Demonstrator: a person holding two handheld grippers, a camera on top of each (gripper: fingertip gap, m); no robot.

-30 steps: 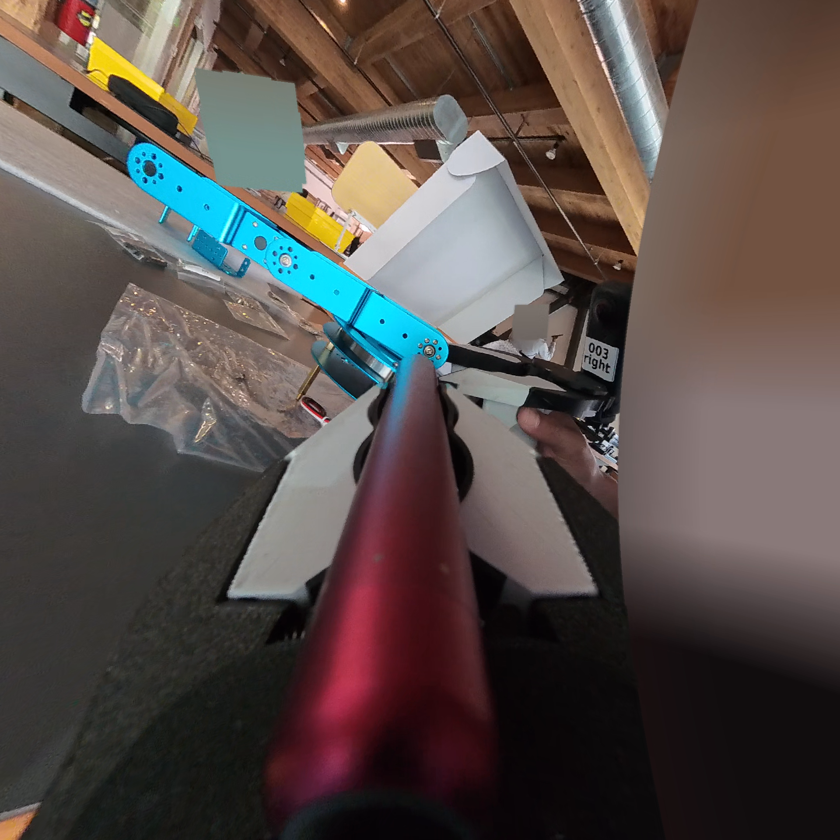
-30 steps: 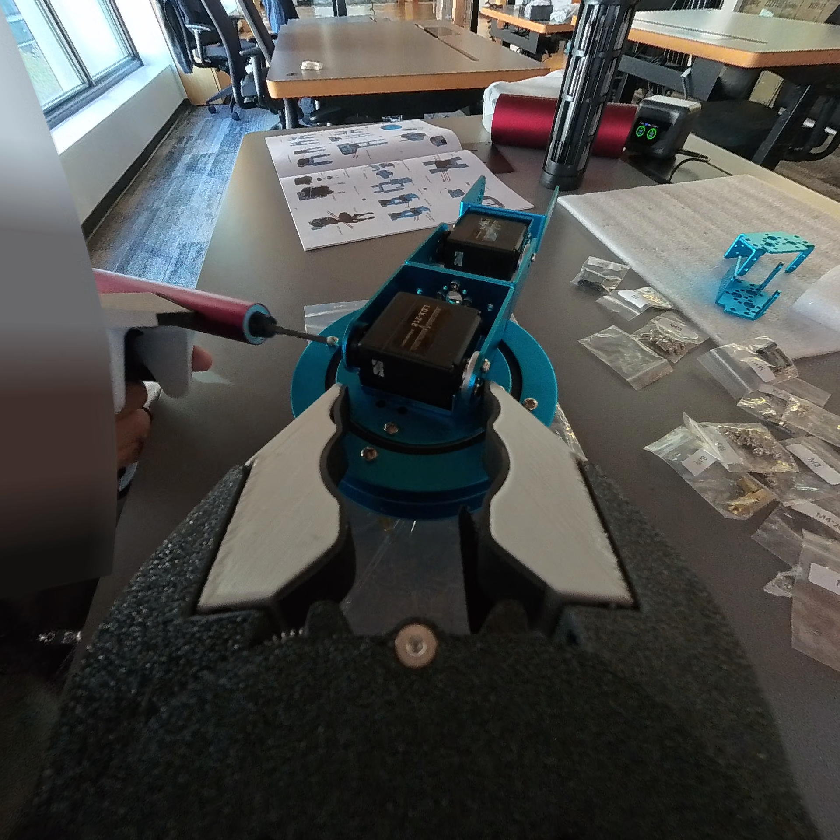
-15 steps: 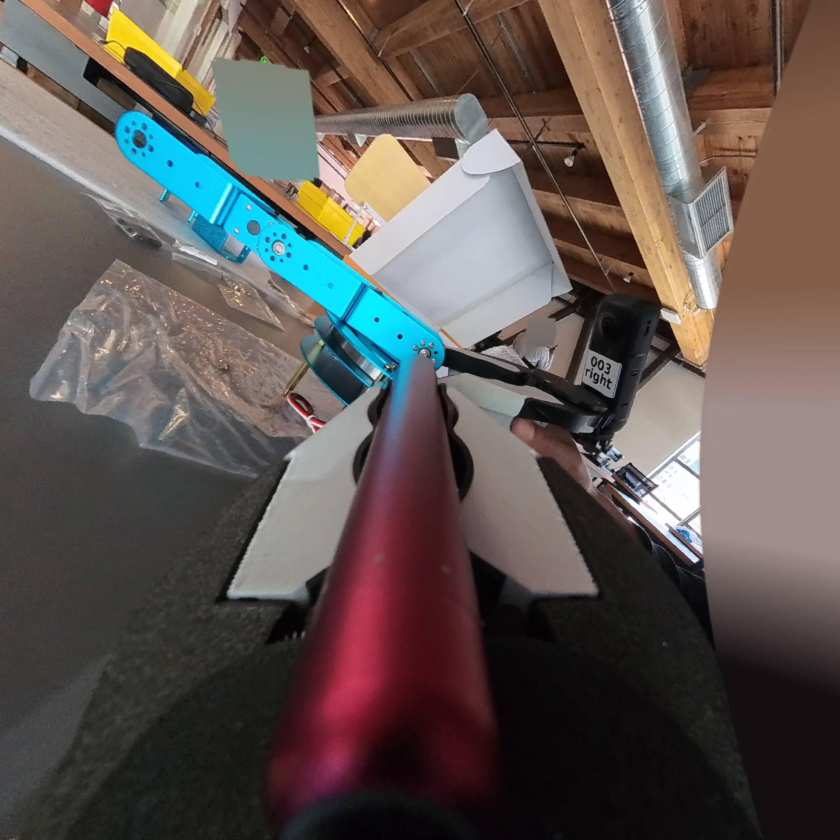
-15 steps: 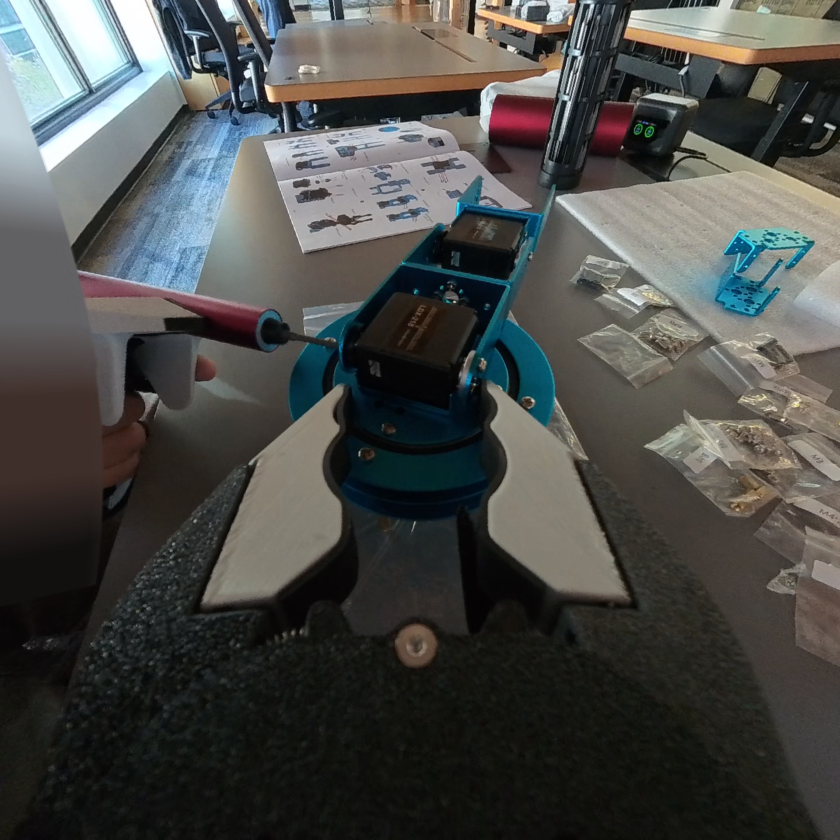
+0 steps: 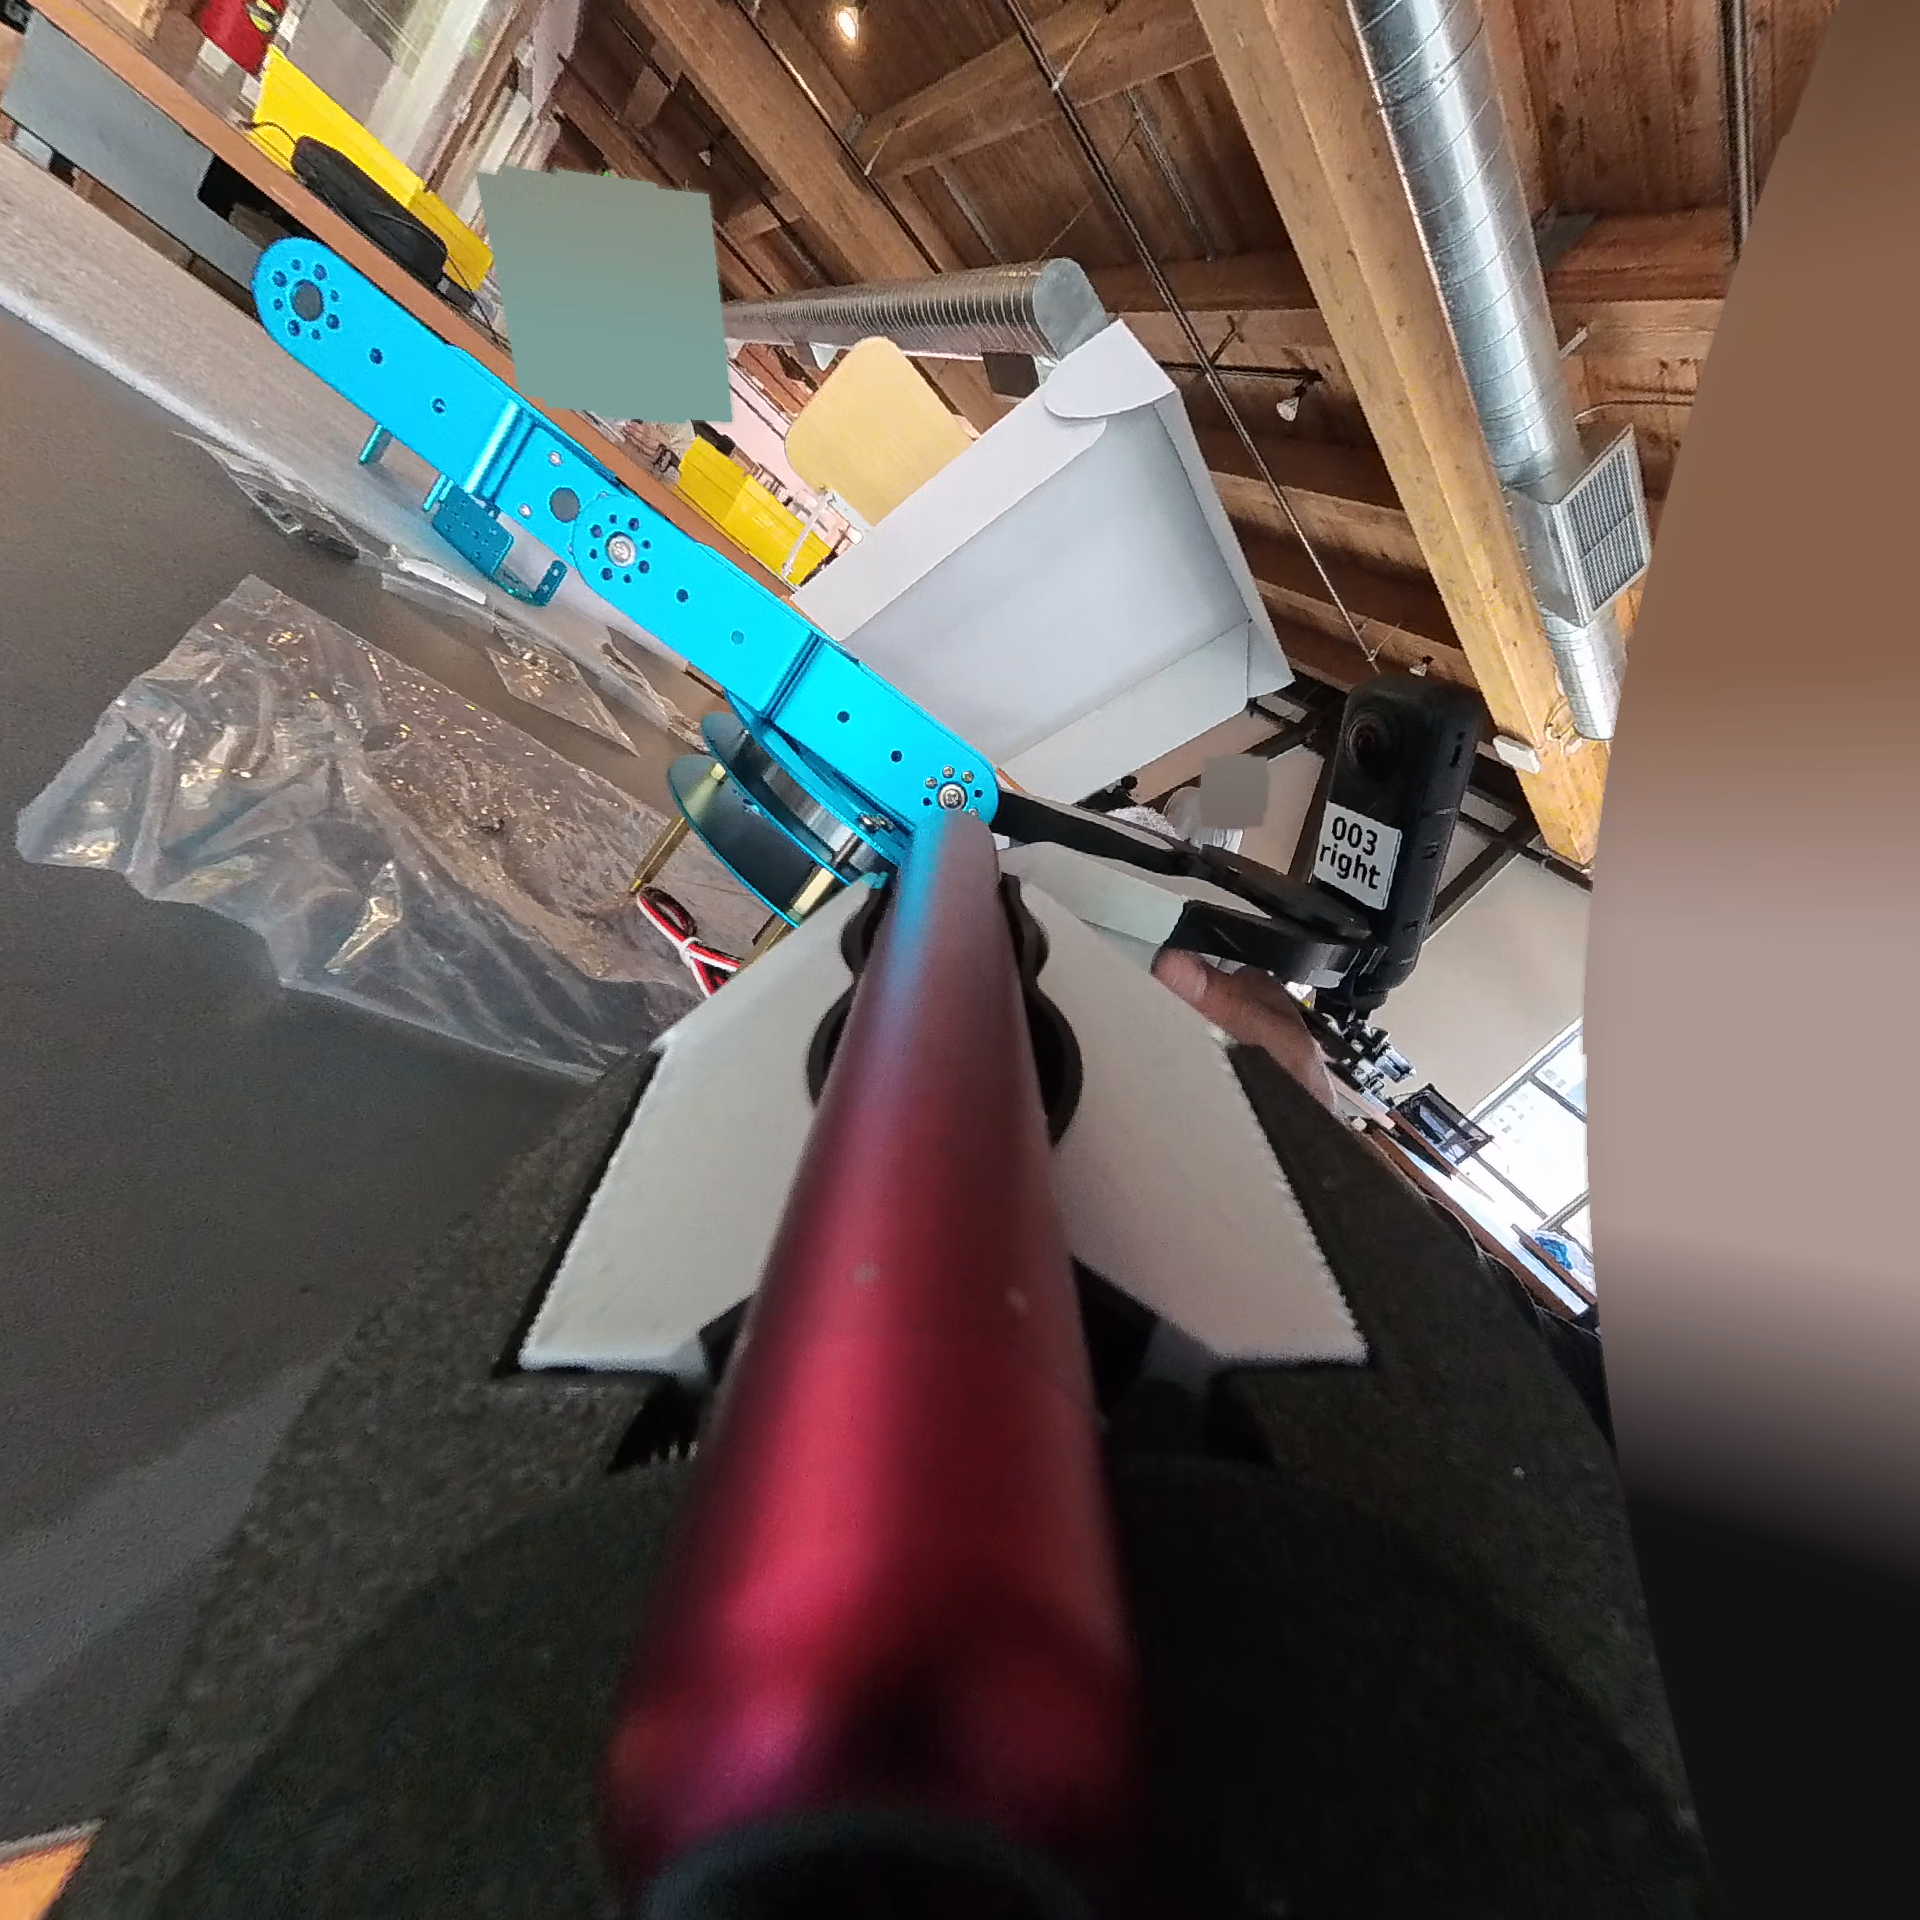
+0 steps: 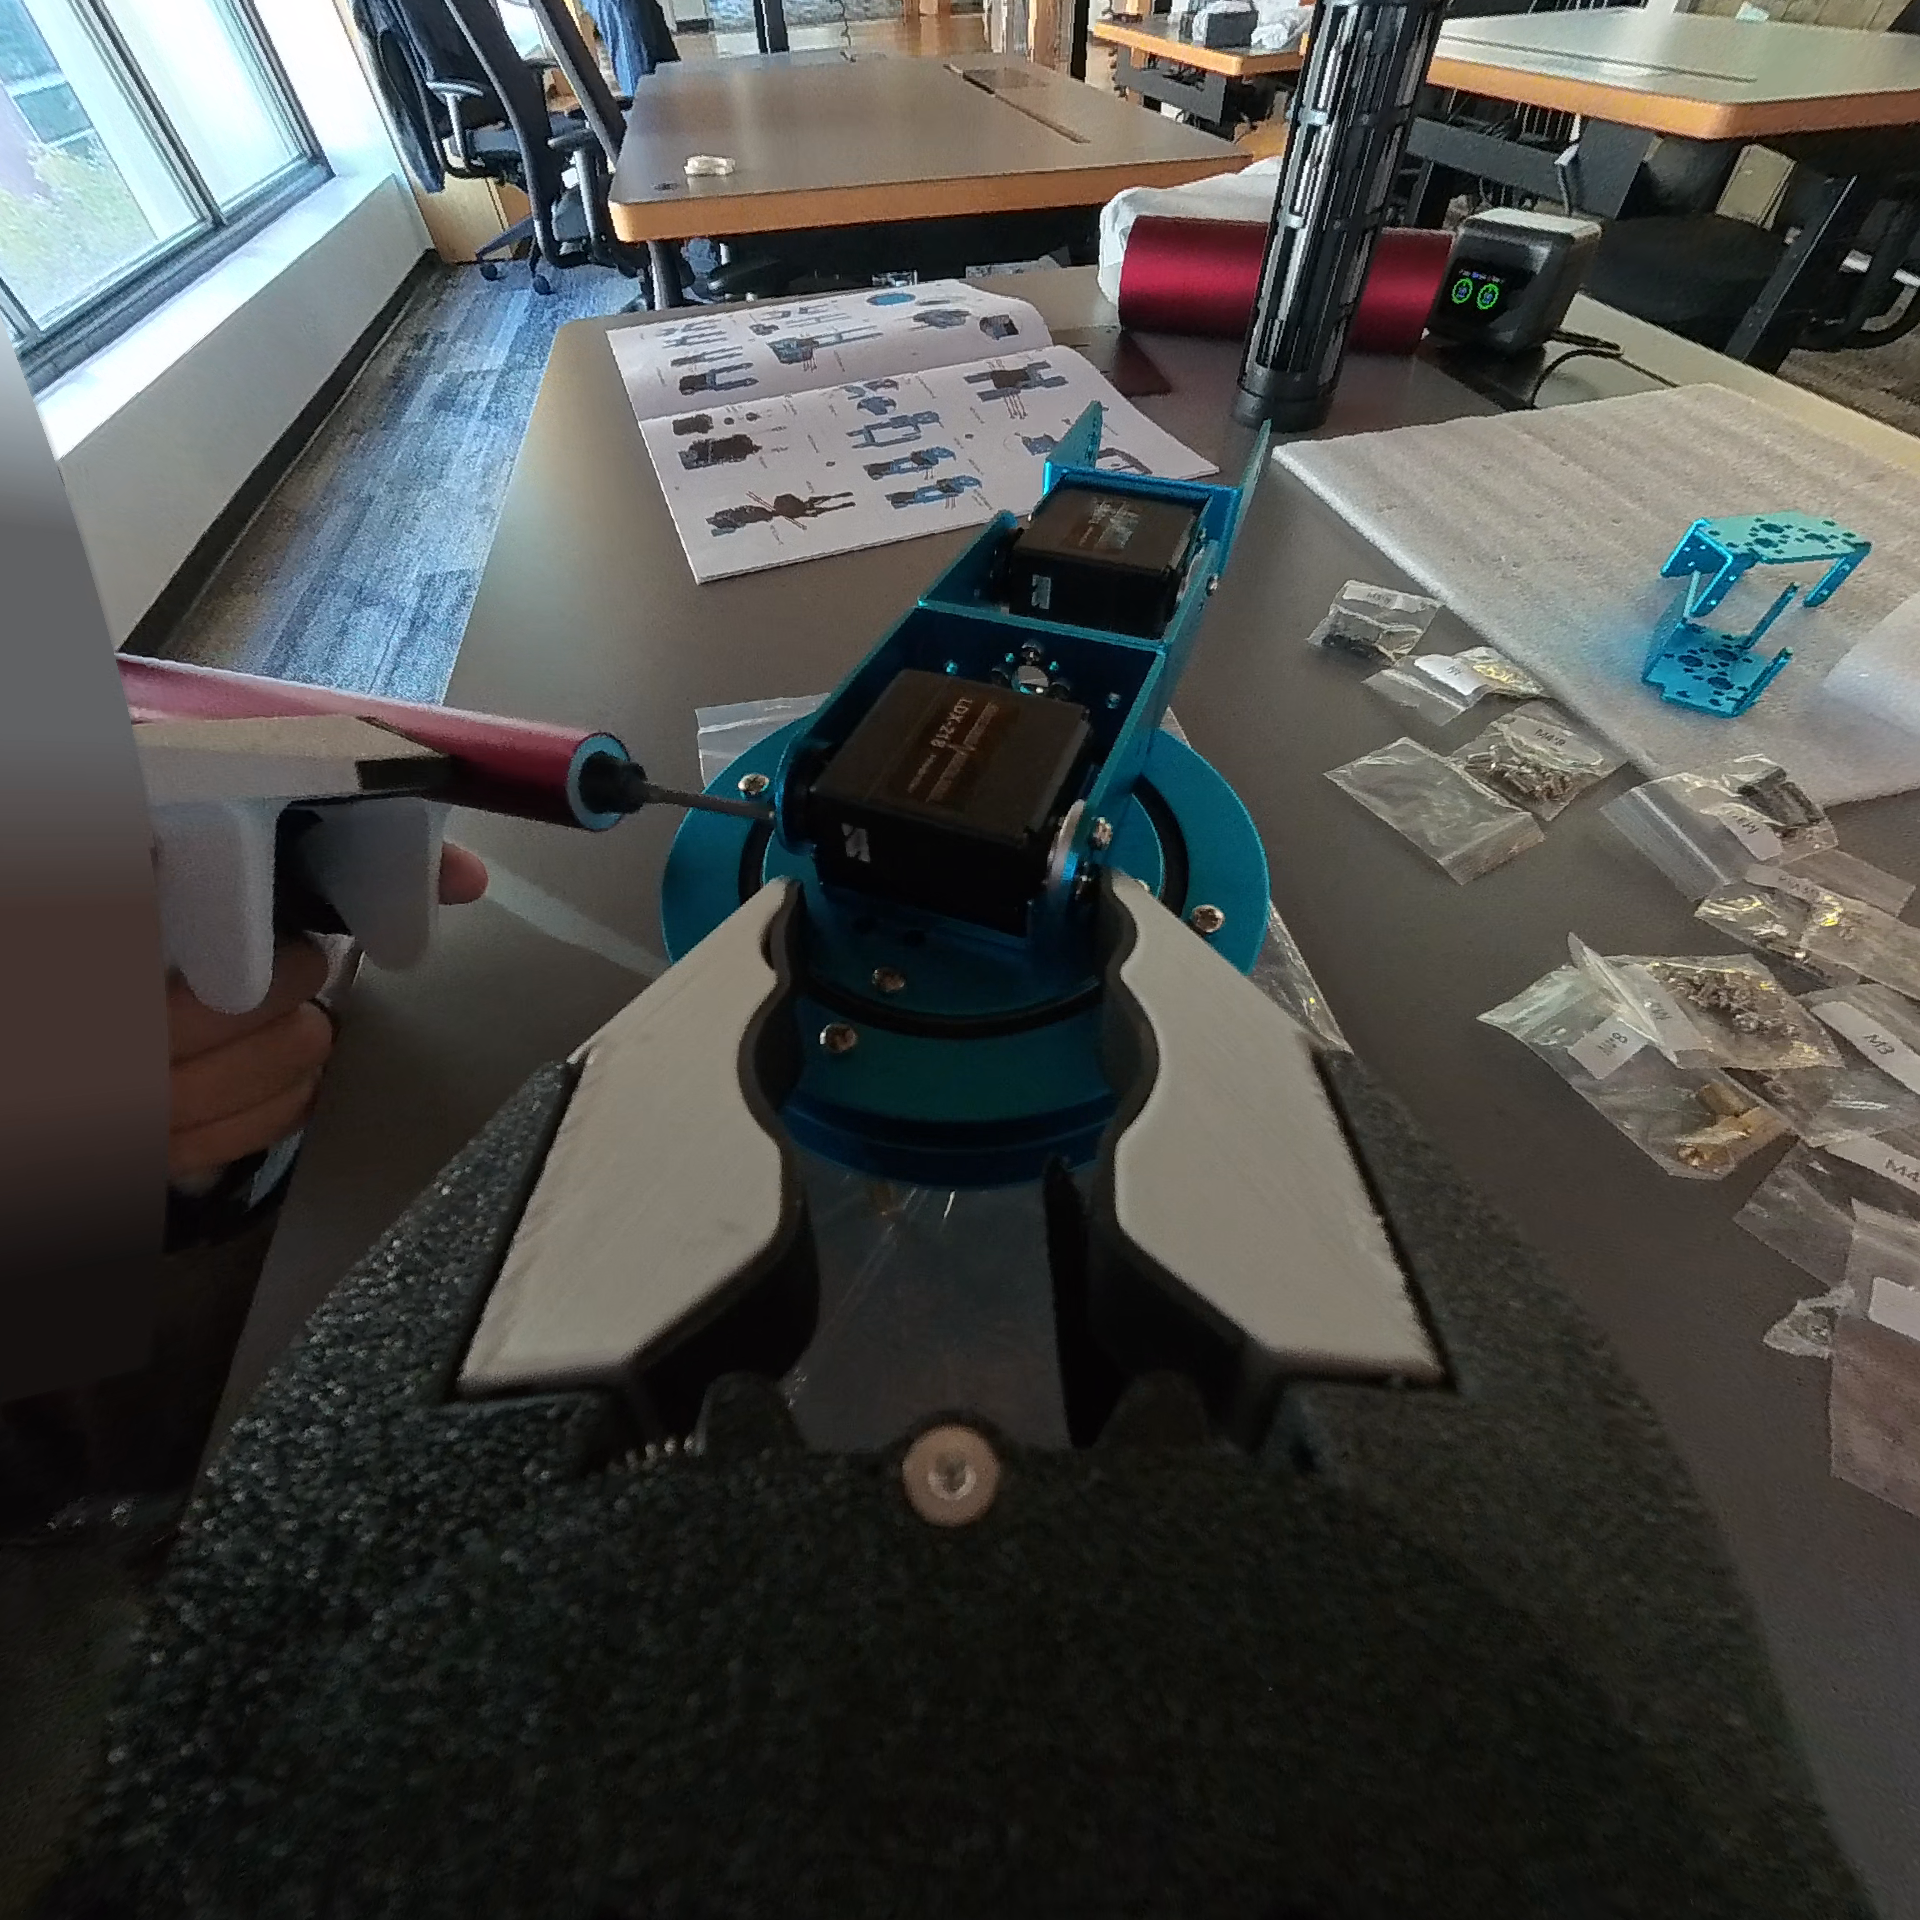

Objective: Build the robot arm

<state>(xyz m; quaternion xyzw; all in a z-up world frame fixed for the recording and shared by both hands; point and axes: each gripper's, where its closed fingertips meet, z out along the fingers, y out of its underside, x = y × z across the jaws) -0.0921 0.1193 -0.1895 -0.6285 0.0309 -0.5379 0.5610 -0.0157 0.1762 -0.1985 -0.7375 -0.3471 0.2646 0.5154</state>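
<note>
My left gripper is shut on a red screwdriver. Its thin bit touches a screw at the lower end of the blue metal arm. The right wrist view shows the same screwdriver coming in from the left to the bracket beside a black servo. My right gripper is shut on the arm's blue round base, with one finger on each side of the turntable. A second servo sits farther along the arm.
An open manual lies behind the arm. Several small bags of screws and a foam sheet with a blue bracket are to the right. A black cylinder stands at the back. A clear plastic bag lies beside the base.
The screwdriver bit stays at the bracket while its handle has dropped slightly and the left view has shifted a little. The right gripper keeps its hold on the base.
</note>
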